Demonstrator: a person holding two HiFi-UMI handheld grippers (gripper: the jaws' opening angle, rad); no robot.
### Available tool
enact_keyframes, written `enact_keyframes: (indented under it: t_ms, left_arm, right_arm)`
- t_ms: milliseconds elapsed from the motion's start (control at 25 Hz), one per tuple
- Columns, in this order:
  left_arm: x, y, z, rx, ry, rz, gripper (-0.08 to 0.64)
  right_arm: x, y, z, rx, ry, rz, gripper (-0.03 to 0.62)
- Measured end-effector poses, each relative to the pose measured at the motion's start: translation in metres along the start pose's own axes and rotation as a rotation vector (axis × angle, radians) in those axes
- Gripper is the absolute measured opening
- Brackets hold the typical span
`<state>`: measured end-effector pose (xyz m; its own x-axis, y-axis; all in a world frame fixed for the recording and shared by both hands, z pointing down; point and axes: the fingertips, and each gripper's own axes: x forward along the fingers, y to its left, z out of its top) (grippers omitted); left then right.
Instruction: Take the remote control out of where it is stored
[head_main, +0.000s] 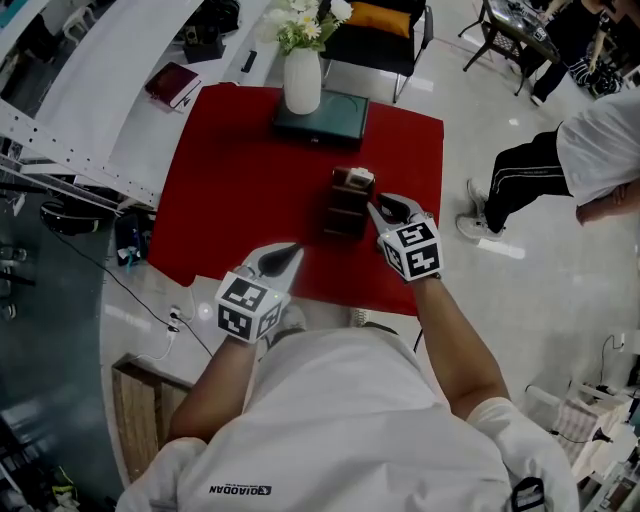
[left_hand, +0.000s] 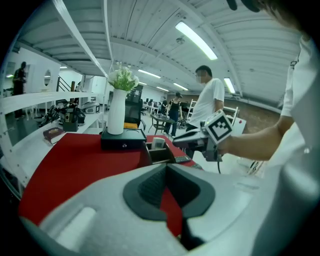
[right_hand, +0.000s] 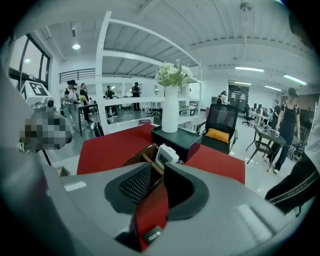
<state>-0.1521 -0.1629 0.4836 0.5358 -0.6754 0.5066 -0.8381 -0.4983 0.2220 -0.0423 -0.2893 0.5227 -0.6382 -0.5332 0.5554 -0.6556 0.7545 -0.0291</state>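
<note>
A white remote control (head_main: 361, 177) stands upright in a brown wooden holder (head_main: 347, 208) on the red tablecloth (head_main: 240, 180). My right gripper (head_main: 378, 212) is just right of the holder, tips level with it. In the right gripper view its jaws (right_hand: 157, 167) are open with nothing between them, and the remote (right_hand: 166, 155) and holder (right_hand: 141, 156) lie straight ahead. My left gripper (head_main: 293, 250) hovers near the table's front edge, left of the holder, with its tips (left_hand: 166, 167) together. From there I see the holder (left_hand: 160, 152), the remote (left_hand: 158, 143) and the right gripper (left_hand: 176, 141).
A white vase of flowers (head_main: 302, 80) stands on a dark box (head_main: 325, 122) behind the holder. A red book (head_main: 172, 84) lies on the white shelf at the left. A person (head_main: 560, 165) stands on the floor to the right. A chair with an orange cushion (head_main: 380, 18) is behind the table.
</note>
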Motion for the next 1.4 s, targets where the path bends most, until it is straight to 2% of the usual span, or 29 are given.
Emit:
enact_keyframes:
  t_ms: [480, 680, 800, 880, 1160, 1400]
  left_arm:
    - [-0.018, 0.029, -0.008, -0.046, -0.011, 0.081, 0.002]
    - [-0.025, 0.038, -0.01, -0.062, -0.015, 0.108, 0.002]
    - [-0.027, 0.041, -0.01, -0.068, -0.019, 0.112, 0.002]
    - [-0.028, 0.042, -0.01, -0.07, -0.02, 0.114, 0.002]
    - [-0.028, 0.042, -0.01, -0.067, -0.021, 0.106, 0.003]
    - [-0.025, 0.039, -0.008, -0.053, -0.023, 0.087, 0.002]
  right_arm:
    - [0.059, -0.023, 0.01, -0.231, 0.139, -0.001, 0.187]
    - [0.076, -0.019, 0.013, -0.278, 0.171, 0.087, 0.216]
    - [0.08, -0.013, 0.009, -0.307, 0.206, 0.156, 0.213]
    - [0.081, -0.011, 0.008, -0.321, 0.211, 0.175, 0.182]
    - [0.072, -0.009, 0.011, -0.314, 0.195, 0.176, 0.128]
    - [0.054, -0.008, 0.038, -0.248, 0.107, 0.169, 0.118]
